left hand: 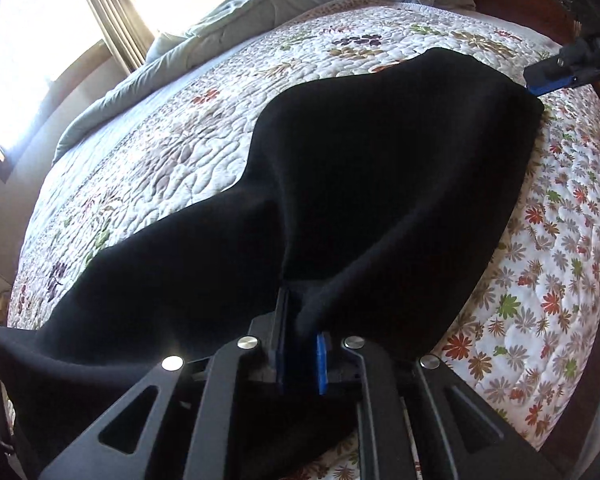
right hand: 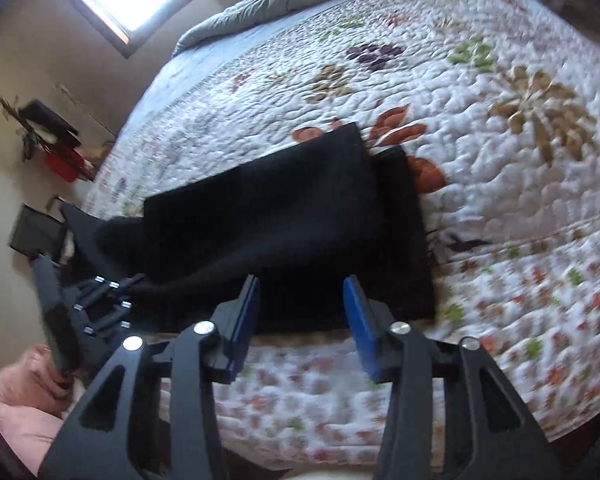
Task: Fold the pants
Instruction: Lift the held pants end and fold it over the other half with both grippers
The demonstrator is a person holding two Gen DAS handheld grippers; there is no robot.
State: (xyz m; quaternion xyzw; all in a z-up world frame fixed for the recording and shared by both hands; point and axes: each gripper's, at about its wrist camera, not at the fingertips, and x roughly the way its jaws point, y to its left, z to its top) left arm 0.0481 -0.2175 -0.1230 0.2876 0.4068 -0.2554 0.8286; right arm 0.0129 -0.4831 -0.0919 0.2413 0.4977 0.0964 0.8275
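- Basically, black pants lay on the floral quilt of a bed, spread out from the near edge toward the middle of the quilt.
- Left gripper was clamped on a bunched fold of the pants, jaws almost together with cloth pinched between the blue pads; fabric draped away from it up and to the right in the left wrist view.
- Right gripper had its jaws standing apart, blue pads clear of the cloth; the folded end of the pants lay directly ahead of and partly between the fingertips, but nothing was pressed, so no grip there.
- Long axis: in the right wrist view the pants ran from the left gripper at lower left up and rightward to two stacked square ends near the rust leaf print.
- Key relation, as a judgement: the left hand was the only one holding cloth; the right was nearer the free folded end, so any next pull or smoothing likely turned on the left grip.
- Right gripper showed at the far right corner of the pants in the left wrist view, touching or just beside the edge; could not tell which.
- Hard to read: black fabric showed almost no creases, so layer count was unclear; right wrist view was motion-blurred; waistband versus hems not distinguishable; the pants' near left end ran off the bed edge, out of sight.
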